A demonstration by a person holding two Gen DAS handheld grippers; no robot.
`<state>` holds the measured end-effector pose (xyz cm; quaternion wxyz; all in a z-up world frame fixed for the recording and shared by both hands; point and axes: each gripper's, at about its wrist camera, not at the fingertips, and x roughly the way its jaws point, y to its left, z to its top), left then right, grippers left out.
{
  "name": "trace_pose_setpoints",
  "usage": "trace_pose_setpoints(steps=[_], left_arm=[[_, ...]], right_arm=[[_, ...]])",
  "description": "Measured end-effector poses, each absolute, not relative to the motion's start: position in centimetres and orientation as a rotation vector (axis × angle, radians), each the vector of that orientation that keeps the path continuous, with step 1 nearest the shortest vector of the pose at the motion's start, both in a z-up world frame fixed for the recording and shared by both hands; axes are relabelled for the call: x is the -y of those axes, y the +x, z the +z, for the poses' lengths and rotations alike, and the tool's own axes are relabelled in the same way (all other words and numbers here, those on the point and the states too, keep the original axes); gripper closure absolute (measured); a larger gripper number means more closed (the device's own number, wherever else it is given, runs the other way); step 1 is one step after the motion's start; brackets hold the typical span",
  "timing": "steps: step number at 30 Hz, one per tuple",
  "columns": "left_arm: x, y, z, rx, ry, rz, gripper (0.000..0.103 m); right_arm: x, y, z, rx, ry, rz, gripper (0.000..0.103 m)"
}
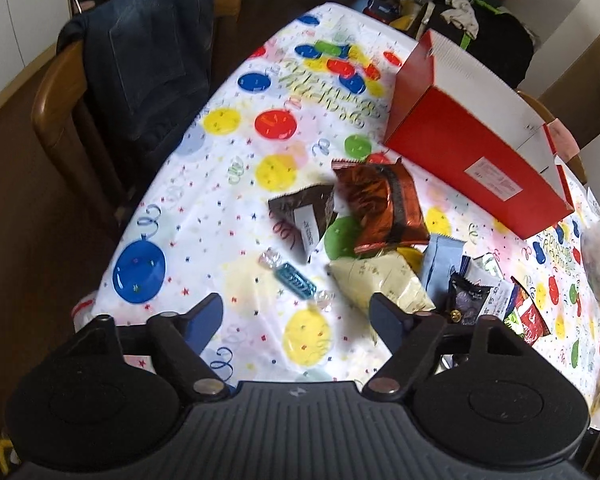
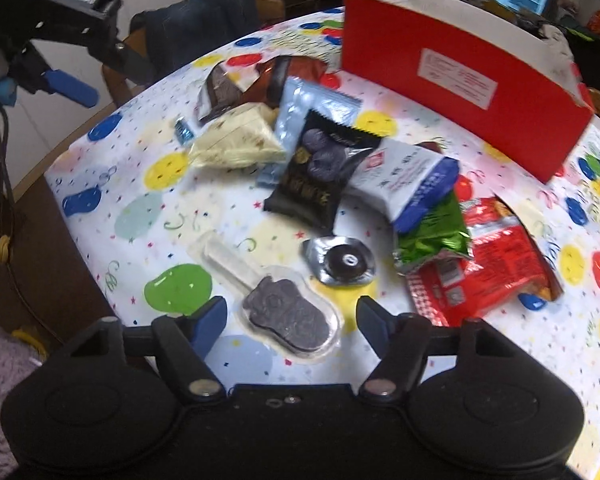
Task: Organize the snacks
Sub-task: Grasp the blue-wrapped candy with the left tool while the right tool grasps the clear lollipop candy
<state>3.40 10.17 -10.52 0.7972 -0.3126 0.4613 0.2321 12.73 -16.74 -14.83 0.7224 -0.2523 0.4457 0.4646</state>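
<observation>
A balloon-print tablecloth (image 1: 236, 216) covers the table, strewn with snack packets (image 2: 320, 168) beside a red box (image 1: 468, 152)

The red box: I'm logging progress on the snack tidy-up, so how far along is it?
Nothing looks done: the red box stands behind the pile, and its inside is hidden. Neither tongs grips anything: the right tongs hang open around the dark cookie pop, and the left tongs are open just short of the blue candy. Left: the cream packet, black packet, red packet and the rest.
</observation>
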Motion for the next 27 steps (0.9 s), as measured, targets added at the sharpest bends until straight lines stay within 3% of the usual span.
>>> trace_pose_setpoints(steps=[8, 16, 24, 27], left_arm=[[-11.1, 3.7, -11.6, -1.008, -0.715, 0.509, 0.031], [-12.7, 4.8, -13.2, -1.027, -0.799, 0.527, 0.031], [-13.0, 7.0, -15.6, -1.062, -0.835, 0.534, 0.059], [-12.4, 7.8, -15.6, -1.059, -0.786, 0.53, 0.061]], right_arm=[[16.1, 12.7, -15.4, -0.968, -0.611, 1.063, 0.048], [16.0, 12.0, -15.4, -0.921, -0.648, 1.079, 0.05], [16.7, 12.2, -14.4, -0.932, -0.563, 1.043, 0.05], [17.0, 12.0, -14.1, -0.938, -0.547, 1.036, 0.05]])
